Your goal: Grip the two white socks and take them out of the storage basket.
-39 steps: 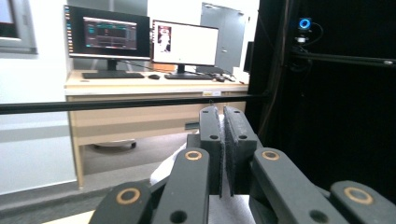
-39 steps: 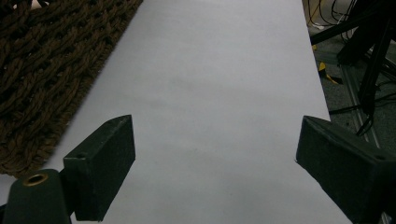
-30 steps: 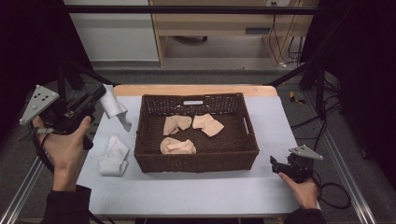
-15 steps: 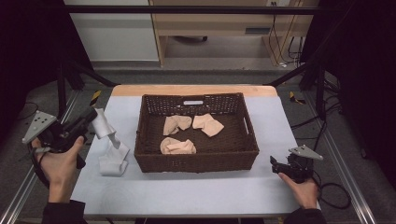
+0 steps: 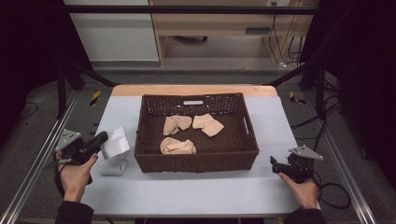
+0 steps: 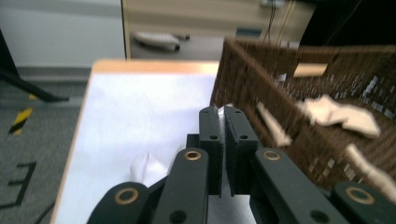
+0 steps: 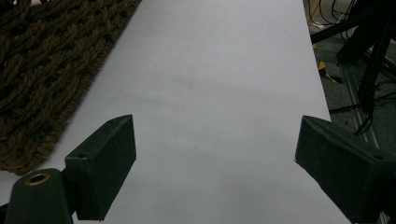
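The left gripper point(image 5: 99, 139), jaws clamped on the white cloth point(image 5: 115, 142), held it just left of the wicker basket point(image 5: 196, 161), above a second white cloth point(image 5: 114, 165). The right gripper point(image 5: 276, 164), jaws apart and empty, rested right of the basket.

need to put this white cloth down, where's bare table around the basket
Bare table runs along the near edge in front of the basket, between the two hands. The strip right of the basket up to the far edge is free too. Left of the basket is crowded near you: the left gripper holds a white cloth over a second one.
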Demonstrator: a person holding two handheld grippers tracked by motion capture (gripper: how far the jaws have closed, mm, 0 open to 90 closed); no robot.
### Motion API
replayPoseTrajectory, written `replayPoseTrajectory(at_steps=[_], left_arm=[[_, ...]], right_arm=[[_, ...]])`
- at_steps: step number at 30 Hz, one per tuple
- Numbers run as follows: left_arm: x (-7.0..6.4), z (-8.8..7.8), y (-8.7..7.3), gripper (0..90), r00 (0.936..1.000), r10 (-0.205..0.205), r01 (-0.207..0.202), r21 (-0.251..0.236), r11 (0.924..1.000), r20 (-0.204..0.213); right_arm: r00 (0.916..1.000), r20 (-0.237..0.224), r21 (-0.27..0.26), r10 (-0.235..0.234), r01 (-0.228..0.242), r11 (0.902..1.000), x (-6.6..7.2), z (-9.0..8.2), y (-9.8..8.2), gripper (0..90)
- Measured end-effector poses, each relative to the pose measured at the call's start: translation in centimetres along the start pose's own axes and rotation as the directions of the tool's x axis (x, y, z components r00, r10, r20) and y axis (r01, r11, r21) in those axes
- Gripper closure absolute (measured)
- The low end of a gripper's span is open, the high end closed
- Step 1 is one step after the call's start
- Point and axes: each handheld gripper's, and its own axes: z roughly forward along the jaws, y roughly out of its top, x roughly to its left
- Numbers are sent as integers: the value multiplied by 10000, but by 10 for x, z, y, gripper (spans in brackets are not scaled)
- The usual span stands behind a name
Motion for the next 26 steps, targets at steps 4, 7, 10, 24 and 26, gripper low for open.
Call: replayPoseTrajectory(at_steps=[4, 7, 10, 24, 26], left_arm=[[2, 10, -14, 857, 9999, -40, 47, 577, 9983, -115], [2, 16, -24, 849, 9998, 81, -64, 1003, 9949, -171], [2, 20, -31, 821, 9993, 282, -245, 1377, 9902, -256], [15, -17, -46, 380, 9947, 108, -19, 870, 9962, -1023], [17, -24, -52, 364, 9947, 122, -18, 1005, 9949, -1024]], right_arm=[[9999, 10, -1, -128, 128, 9999, 1, 0, 0, 126], [9999, 23, 9, -137, 137, 9999, 0, 0, 0, 126], [9998, 57, 61, -182, 182, 9998, 1, 0, -1, 127], [10000, 13, -25, -81, 81, 10000, 1, -1, -1, 126], [10000, 5, -13, -39, 39, 10000, 1, -2, -1, 125]])
